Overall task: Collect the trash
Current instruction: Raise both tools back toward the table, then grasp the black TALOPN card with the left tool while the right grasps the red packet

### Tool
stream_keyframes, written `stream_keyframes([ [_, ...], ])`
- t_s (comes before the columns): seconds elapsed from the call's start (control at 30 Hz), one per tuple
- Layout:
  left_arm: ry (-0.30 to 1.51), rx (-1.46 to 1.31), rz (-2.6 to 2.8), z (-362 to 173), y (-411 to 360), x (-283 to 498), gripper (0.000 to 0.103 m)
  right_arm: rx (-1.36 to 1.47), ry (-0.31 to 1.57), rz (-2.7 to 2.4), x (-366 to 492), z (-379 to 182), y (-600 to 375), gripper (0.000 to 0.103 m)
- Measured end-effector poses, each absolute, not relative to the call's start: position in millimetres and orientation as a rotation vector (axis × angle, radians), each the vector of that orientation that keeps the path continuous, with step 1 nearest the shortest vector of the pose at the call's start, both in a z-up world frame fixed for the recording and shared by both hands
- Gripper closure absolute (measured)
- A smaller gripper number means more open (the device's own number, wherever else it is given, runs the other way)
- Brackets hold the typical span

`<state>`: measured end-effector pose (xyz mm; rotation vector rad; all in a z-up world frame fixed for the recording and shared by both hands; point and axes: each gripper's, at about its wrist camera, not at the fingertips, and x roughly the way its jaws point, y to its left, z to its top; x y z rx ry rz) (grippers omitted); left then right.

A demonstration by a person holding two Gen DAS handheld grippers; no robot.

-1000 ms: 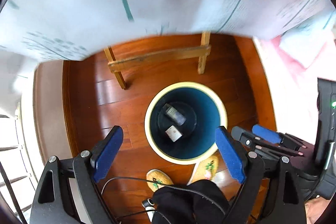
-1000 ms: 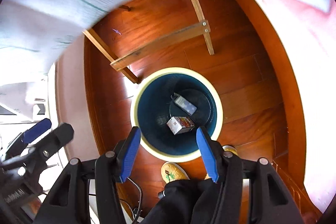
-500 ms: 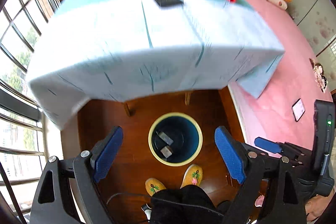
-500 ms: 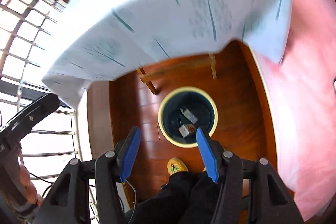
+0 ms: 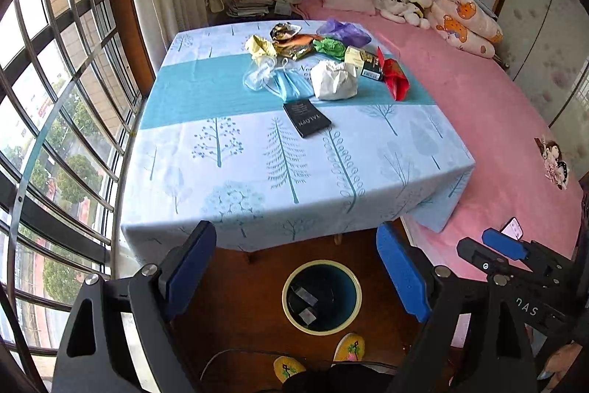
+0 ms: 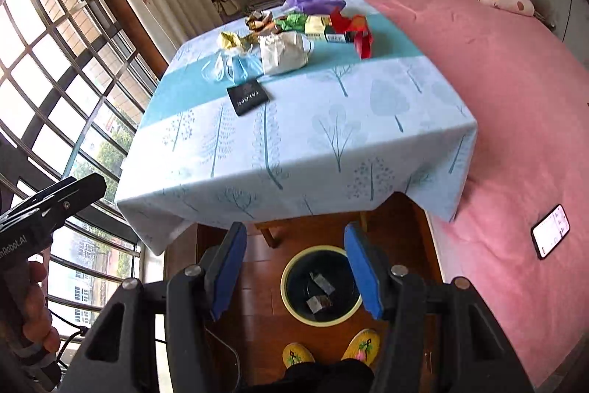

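Both grippers are standing far higher than a second ago: then the bin filled each view from just above, and now the whole tabletop is showing while the bin is sitting small on the floor below.

At the far left, a gridded window (image 5: pixel 55 105) is letting in daylight. Next to it, a table draped in a pale blue tree-print tablecloth (image 5: pixel 287 172) is carrying the trash. Across its teal band a clear plastic bag (image 5: pixel 259 76) is lying beside a blue face mask (image 5: pixel 291 85), with a crumpled yellow wrapper (image 5: pixel 259 46) behind them. A black booklet (image 5: pixel 306 117) is lying flat, nearer the front edge. Further along, a crumpled white paper bag (image 5: pixel 334 80) is sitting, with green wrapping (image 5: pixel 329 46) and a purple plastic bag (image 5: pixel 346 31) behind it, then a small carton (image 5: pixel 362 61) and a red wrapper (image 5: pixel 395 78) at the right end.

Below the table's front edge, the left gripper (image 5: pixel 296 273) is holding its blue pads wide apart with nothing between them. The round cream-rimmed trash bin (image 5: pixel 321 295) is standing on the wooden floor, seen between the pads, with two small boxes (image 5: pixel 306 304) lying in its bottom. The right gripper (image 6: pixel 294 267) is keeping its jaws partly apart, also empty, framing the same bin. Yellow embroidered slippers (image 6: pixel 362 345) are showing at the bottom edge.

To the right, a pink bed (image 5: pixel 508 135) is running alongside the table, with a phone (image 6: pixel 551 231) lying on it.
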<state>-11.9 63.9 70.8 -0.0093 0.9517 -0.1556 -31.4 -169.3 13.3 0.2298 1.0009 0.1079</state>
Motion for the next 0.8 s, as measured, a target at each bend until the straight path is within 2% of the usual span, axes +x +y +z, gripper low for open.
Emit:
stream_keyframes([
  [0.13,0.929,-0.008,-0.144,87.0,66.2,-0.9,0.015,0.232,0.960,0.098,-18.5,35.0,-174.8,0.047],
  [0.33,0.950,-0.031,-0.144,83.4,61.6,25.7,0.015,0.230,0.927,0.079,13.0,45.2,-188.7,0.047],
  [0.6,1.021,-0.088,-0.094,53.6,45.6,92.2,0.015,0.192,0.946,0.111,92.7,26.0,-219.3,0.047],
  [0.8,1.116,-0.233,-0.003,15.4,31.5,163.3,0.015,0.134,1.007,0.146,177.6,-2.8,-247.1,0.047],
])
